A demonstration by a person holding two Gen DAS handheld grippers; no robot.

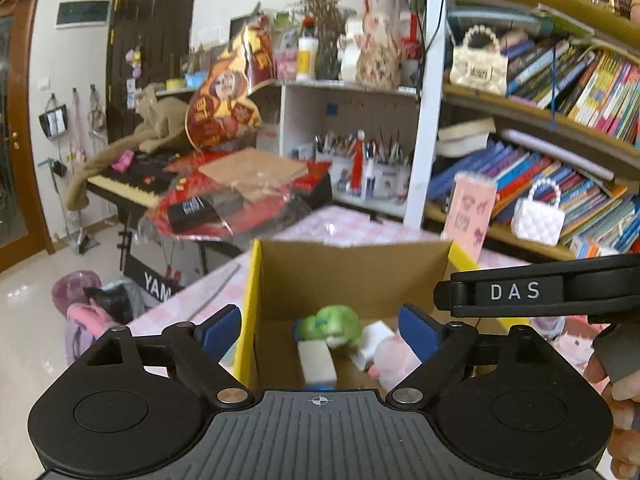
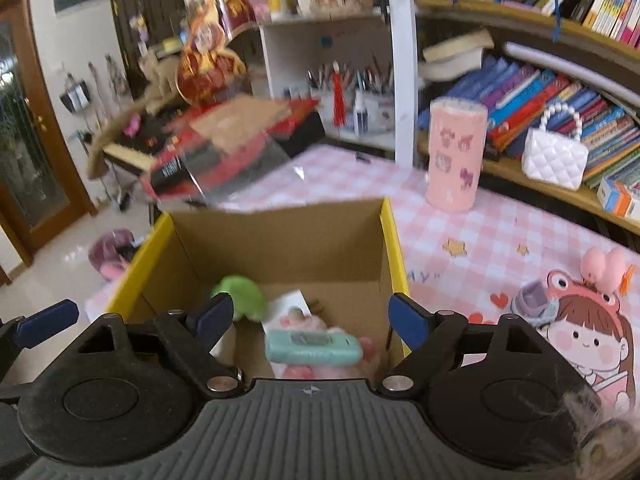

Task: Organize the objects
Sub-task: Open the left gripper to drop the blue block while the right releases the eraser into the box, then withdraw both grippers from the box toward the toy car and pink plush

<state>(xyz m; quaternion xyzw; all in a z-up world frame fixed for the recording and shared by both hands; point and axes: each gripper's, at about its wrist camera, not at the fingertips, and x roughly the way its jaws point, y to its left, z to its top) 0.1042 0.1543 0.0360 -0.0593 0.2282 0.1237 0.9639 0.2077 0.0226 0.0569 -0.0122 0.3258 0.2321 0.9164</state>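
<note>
An open cardboard box (image 1: 352, 276) with yellow outer walls is seen on a table covered by a pink checked cloth (image 2: 472, 236). Both hand-held grippers are held over the near edge of the box, pointing into it.

The left gripper (image 1: 320, 332) is seen with its blue-padded jaws spread wide, and nothing is gripped between them. Below it, inside the box, a green plush toy (image 1: 332, 324) is lying toward the back, with a white rectangular block (image 1: 318, 364) just in front of it. A second white item and a pink soft toy (image 1: 394, 354) are seen to the right, against the right wall; the view is blurred, so finer detail cannot be told.

The right gripper (image 2: 310, 320) is likewise spread wide and nothing is held in it. Between its jaws, a teal oblong object (image 2: 312, 348) is seen lying crosswise on top of the pink toy (image 2: 316, 322), with the green plush (image 2: 240, 292) to the left.

Outside the box, on the cloth, a pink cylindrical container (image 2: 456, 152) is standing upright near the shelves, well apart from the box. A small pink figure (image 2: 604, 268) is placed further right, at the cloth's edge. Bookshelves (image 1: 560, 100) are filled with books behind the table, and a white quilted handbag (image 2: 554, 156) is set on a lower shelf.
</note>
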